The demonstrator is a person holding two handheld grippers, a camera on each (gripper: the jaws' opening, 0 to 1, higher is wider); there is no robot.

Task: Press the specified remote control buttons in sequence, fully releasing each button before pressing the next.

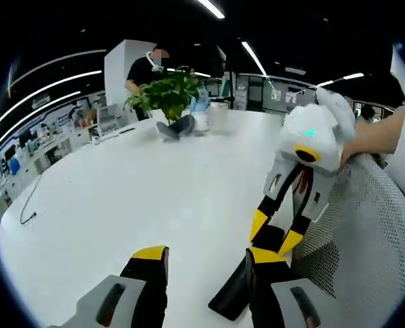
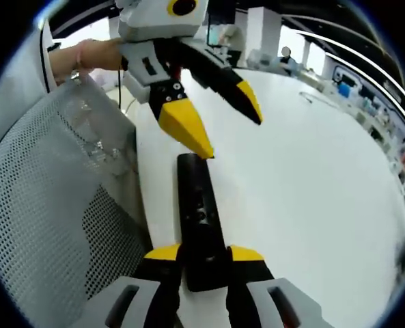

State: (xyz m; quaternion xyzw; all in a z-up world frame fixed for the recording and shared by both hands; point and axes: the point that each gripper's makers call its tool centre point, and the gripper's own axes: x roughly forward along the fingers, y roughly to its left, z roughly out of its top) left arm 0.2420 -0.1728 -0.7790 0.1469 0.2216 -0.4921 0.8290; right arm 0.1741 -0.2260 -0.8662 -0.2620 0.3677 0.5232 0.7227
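Two grippers work at the near edge of a white table [image 1: 120, 191]. The left gripper [image 2: 216, 116] stands with jaws spread wide, its lower yellow tip at the far end of the black remote control [image 2: 199, 219]. The right gripper [image 2: 203, 263] is clamped on the remote's near end. A mesh chair back [image 2: 45, 205] stands beside the table edge; a potted plant [image 1: 166, 96] sits far across.

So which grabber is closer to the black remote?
Right. The right gripper clamps the near end of the black remote. The left gripper hangs open over the remote's far end, one yellow tip at it.
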